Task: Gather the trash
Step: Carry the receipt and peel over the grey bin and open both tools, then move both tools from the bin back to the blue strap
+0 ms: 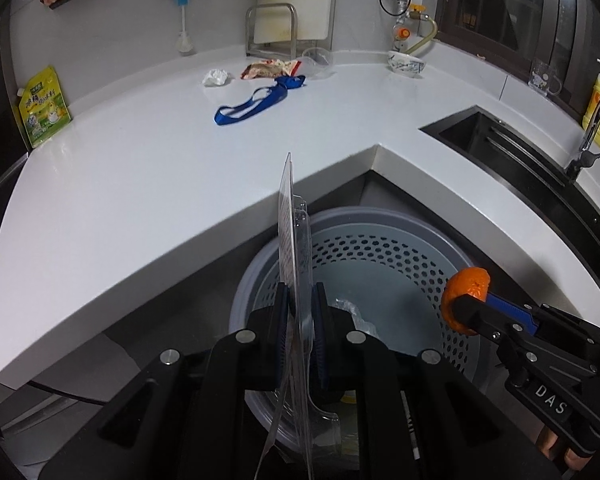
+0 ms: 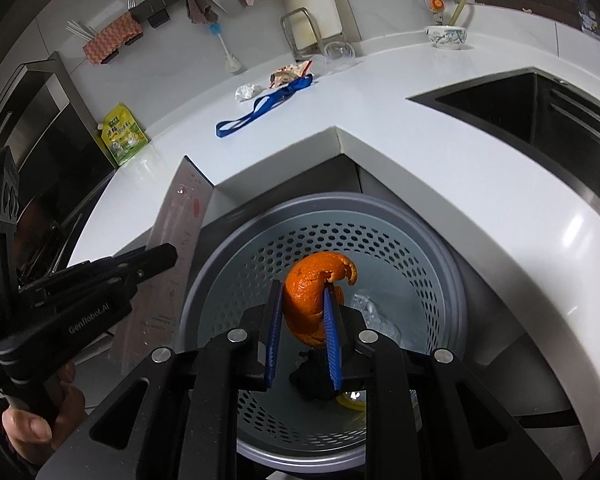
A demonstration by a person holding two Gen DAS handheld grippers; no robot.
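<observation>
Two claws are hovering over the perforated bin [image 2: 380,240] beneath them, the left claw [image 1: 300,316] gripping clear plastic packaging [image 1: 294,240], the right claw [image 2: 302,312] clenching orange peel [image 2: 312,292], likely needing release next, with more trash waiting on the table [image 1: 140,168] beyond.

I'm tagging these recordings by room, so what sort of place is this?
Most likely a home kitchen. A white L-shaped countertop holds a dark sunken sink, a cutting board in a metal rack leans against the wall, and dishcloths hang from a wall rail.
</observation>
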